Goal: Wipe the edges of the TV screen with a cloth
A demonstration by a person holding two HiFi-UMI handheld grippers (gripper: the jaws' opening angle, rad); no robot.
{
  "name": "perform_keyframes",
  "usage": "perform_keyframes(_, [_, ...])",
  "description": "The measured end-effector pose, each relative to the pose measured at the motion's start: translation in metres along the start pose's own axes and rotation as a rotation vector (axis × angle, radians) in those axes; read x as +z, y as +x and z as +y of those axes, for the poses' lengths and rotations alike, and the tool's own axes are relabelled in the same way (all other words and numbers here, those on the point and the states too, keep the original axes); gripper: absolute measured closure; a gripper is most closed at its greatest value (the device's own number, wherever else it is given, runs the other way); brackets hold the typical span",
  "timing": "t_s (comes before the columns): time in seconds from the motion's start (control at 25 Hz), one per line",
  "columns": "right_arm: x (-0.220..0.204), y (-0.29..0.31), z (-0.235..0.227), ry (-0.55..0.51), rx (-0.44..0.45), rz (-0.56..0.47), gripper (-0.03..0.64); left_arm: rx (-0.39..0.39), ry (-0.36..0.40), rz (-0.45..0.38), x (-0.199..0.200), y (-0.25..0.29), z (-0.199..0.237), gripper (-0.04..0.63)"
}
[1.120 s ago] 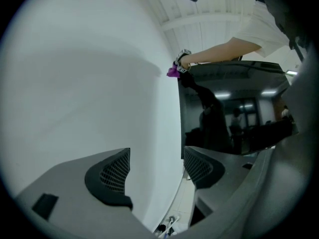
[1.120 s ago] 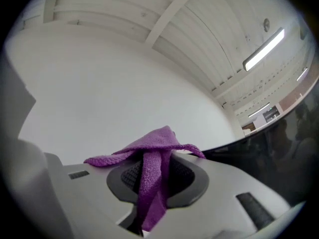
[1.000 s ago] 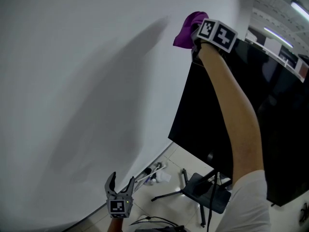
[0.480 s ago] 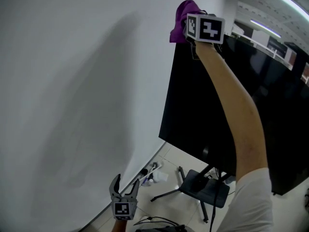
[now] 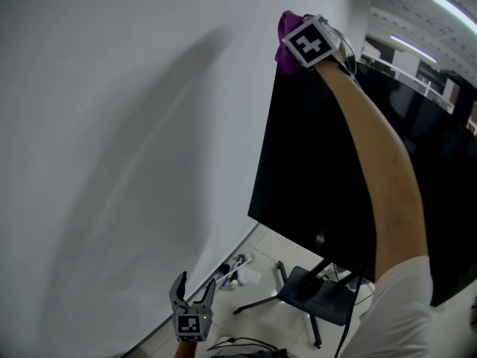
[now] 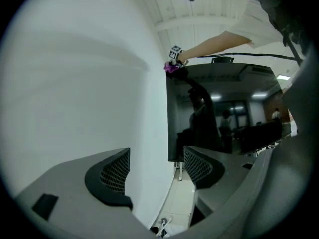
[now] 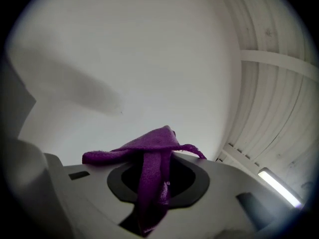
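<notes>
White wall (image 5: pixel 112 125) fills the left; pale tiled floor (image 5: pixel 261 271) below, ceiling strip lights (image 5: pixel 447 2) at far right.

Right hand-held gripper (image 5: pixel 292 42): raised high on an outstretched arm (image 5: pixel 373 162). Jaws clamped on a purple cloth (image 7: pixel 149 168); one strip hangs down between them and a fold spreads across the top. In the left gripper view the cloth (image 6: pixel 172 67) sits right at the upper corner of the TV screen (image 5: pixel 313 170), the corner nearest the wall. Contact looks likely; cannot confirm.

Change from half a second ago: the marker cube (image 5: pixel 309 42) has rotated, its face now tilted like a diamond rather than square-on. Less cloth (image 5: pixel 286 30) shows beside it, and it has drawn in closer over the screen corner.

Left hand-held gripper (image 5: pixel 191 289): low near the foot of the wall, much the same spot as before. Jaws apart, nothing between them (image 6: pixel 157 171).

Screen is dark and glossy, reflecting room lights. Black stand legs (image 5: pixel 261 300) rest on the floor beneath it.
</notes>
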State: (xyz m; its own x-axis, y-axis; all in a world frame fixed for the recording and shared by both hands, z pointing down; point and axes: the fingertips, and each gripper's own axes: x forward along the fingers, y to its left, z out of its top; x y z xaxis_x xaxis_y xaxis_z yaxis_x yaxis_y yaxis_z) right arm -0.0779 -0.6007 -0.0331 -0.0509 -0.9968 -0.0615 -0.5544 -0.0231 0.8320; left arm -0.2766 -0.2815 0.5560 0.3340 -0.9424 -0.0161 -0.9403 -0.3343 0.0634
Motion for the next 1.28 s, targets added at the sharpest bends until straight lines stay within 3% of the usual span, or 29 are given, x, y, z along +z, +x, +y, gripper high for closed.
perform_keyframes(0.24, [-0.027,-0.017,-0.016,0.063,0.028,0.001,0.515,-0.029,0.020,0.010,0.001,0.007,-0.008,0.275])
perform_keyframes(0.44, [-0.046,-0.045,-0.021,-0.077,0.016,0.013,0.515,-0.084,0.005,0.023,-0.002,0.015,-0.035,0.275])
perform_keyframes(0.68, [-0.083,-0.095,-0.054,-0.112,-0.037,-0.001,0.514,-0.200,0.022,0.024,-0.003,0.026,-0.096,0.275])
perform_keyframes(1.28, [-0.253,-0.286,-0.190,-0.083,-0.152,0.061,0.512,-0.518,0.037,0.039,-0.001,0.023,-0.302,0.275])
